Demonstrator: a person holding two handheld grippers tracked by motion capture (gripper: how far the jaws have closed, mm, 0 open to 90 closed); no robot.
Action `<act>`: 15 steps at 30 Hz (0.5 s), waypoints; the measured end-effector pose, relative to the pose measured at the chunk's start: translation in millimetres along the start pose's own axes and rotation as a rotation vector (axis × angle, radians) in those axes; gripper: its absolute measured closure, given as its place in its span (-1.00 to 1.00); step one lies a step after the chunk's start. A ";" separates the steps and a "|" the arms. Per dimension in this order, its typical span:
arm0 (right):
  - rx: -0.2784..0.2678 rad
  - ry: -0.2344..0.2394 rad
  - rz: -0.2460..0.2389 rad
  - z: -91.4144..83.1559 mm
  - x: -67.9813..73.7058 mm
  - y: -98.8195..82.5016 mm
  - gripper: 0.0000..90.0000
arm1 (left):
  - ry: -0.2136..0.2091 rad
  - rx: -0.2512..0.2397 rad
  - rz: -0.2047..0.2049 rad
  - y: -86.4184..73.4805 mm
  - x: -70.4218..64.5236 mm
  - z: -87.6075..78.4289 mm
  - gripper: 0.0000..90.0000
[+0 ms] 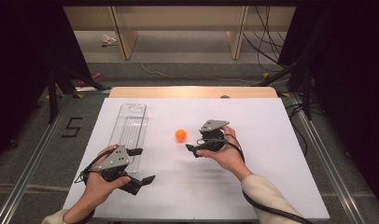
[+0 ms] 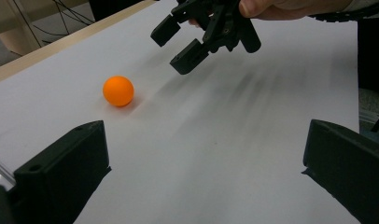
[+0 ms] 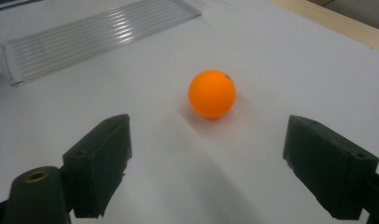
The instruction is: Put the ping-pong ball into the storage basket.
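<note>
Two hand-held black two-jaw grippers work over a white table (image 1: 253, 186). The left gripper (image 1: 142, 164) sits at the near left, beside the near end of a long clear ribbed plastic tray (image 1: 130, 128); its jaws stand wide apart and grasp nothing. In the left gripper view its jaws are cut off by the bottom and side edges. The right gripper (image 1: 191, 150) hovers just to the right of a small orange plastic ball (image 1: 180, 135); its jaws are likewise spread wide and empty, with the ball lying ahead of the gap, untouched. In the right gripper view the ball (image 3: 212, 93) rests alone on the white surface, its underside hidden by its own curve; a small dark mark near its top edge is too small to read. The tray's far end (image 3: 103, 35) is cut off by the upper frame. On the grey floor at the left a black figure "5" (image 1: 72, 127) is legible. The person's right hand (image 1: 229, 156) covers much of the right gripper's body.
</note>
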State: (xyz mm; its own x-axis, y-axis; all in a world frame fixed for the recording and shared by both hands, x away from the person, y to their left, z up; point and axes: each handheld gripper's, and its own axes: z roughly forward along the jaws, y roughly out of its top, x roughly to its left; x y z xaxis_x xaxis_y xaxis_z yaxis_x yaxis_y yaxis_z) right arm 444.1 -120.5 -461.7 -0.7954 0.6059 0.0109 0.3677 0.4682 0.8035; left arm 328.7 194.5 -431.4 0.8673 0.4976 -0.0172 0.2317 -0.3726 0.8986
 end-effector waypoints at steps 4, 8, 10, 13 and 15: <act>0.011 -0.003 -0.004 9.9 -1.6 2.8 -0.64 | 0.000 0.000 0.002 0.0 0.0 -0.3 -1.00; 0.020 -0.004 -0.001 18.3 -3.3 5.0 -0.64 | -0.002 0.000 0.002 0.0 -0.1 -0.4 -1.00; 0.018 -0.004 -0.001 22.4 -4.1 6.5 -0.64 | -0.003 -0.001 0.002 0.0 -0.2 -0.4 -1.00; 0.024 -0.003 -0.001 28.1 -4.2 8.5 -0.64 | -0.004 -0.001 0.001 0.0 -0.2 -0.4 -1.00; 0.028 -0.003 -0.002 31.9 -4.3 9.4 -0.64 | -0.004 -0.001 0.002 0.0 -0.1 -0.5 -1.00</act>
State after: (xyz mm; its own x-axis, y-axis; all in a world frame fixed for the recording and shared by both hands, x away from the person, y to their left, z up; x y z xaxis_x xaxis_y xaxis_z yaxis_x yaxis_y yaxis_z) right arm 466.4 -98.2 -473.2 -0.7947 0.6069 0.0069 0.3789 0.4873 0.7868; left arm 328.3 194.9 -431.1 0.8695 0.4936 -0.0173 0.2297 -0.3732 0.8989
